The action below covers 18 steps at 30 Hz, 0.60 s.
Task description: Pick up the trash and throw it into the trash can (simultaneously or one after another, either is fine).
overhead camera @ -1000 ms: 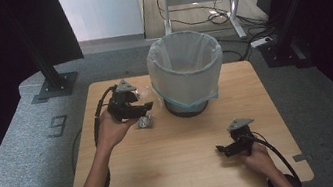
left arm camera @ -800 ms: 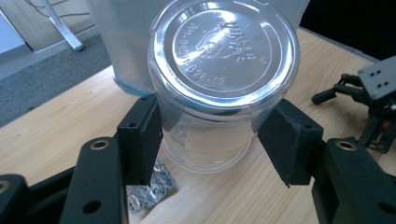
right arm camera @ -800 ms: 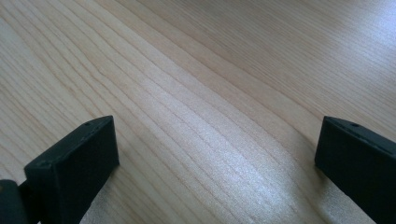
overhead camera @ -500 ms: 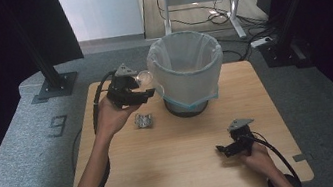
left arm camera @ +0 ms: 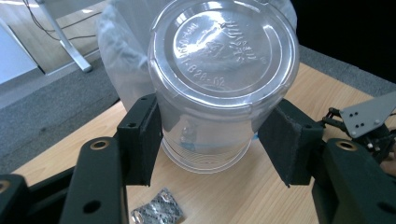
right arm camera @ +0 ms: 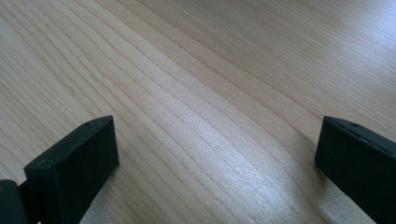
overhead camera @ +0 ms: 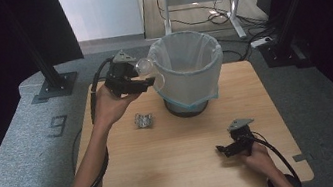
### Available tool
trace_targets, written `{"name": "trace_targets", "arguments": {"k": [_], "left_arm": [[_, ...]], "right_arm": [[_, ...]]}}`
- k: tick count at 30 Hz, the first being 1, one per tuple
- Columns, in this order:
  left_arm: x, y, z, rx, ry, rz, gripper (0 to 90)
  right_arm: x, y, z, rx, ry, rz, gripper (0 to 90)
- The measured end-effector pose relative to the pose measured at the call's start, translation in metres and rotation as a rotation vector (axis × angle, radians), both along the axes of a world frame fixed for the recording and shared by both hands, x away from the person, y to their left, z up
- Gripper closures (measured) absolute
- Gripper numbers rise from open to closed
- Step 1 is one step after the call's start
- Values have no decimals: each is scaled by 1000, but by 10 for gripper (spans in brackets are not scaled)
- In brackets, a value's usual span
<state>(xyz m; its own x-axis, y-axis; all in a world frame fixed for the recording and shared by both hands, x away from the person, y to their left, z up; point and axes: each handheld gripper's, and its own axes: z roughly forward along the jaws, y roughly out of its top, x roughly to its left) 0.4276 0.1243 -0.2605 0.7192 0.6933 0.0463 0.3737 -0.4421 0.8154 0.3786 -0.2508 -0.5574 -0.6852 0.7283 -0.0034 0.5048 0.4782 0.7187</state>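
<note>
Two hand-held grippers are at work over the wooden surface (overhead camera: 175,163). The left hand-held gripper (overhead camera: 144,79) is raised above the surface's far left part, its jaws clamped on the sides of a clear plastic cup (left arm camera: 219,84), which sits just beside the rim of the lined bin (overhead camera: 188,69). The cup's flat embossed end faces the left gripper view's camera. A small crumpled foil wrapper (overhead camera: 143,121) lies on the surface below, near the bin's base. The right hand-held gripper (overhead camera: 224,149) rests low at the near right, jaws wide apart with nothing between them.
</note>
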Motion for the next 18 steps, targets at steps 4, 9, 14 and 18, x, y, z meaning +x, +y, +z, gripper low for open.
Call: {"name": "trace_targets", "arguments": {"k": [4, 9, 14, 18], "left_arm": [[2, -3, 8, -4, -5, -1, 406], [6, -8, 19, 0, -12, -2, 406], [10, -13, 29, 9, -21, -2, 406], [13, -17, 35, 9, -27, 1, 405]], "right_arm": [[0, 0, 0, 0, 1, 0, 0], [0, 0, 0, 2, 1, -2, 0], [0, 0, 0, 2, 1, -2, 0], [0, 0, 0, 3, -1, -3, 0]]}}
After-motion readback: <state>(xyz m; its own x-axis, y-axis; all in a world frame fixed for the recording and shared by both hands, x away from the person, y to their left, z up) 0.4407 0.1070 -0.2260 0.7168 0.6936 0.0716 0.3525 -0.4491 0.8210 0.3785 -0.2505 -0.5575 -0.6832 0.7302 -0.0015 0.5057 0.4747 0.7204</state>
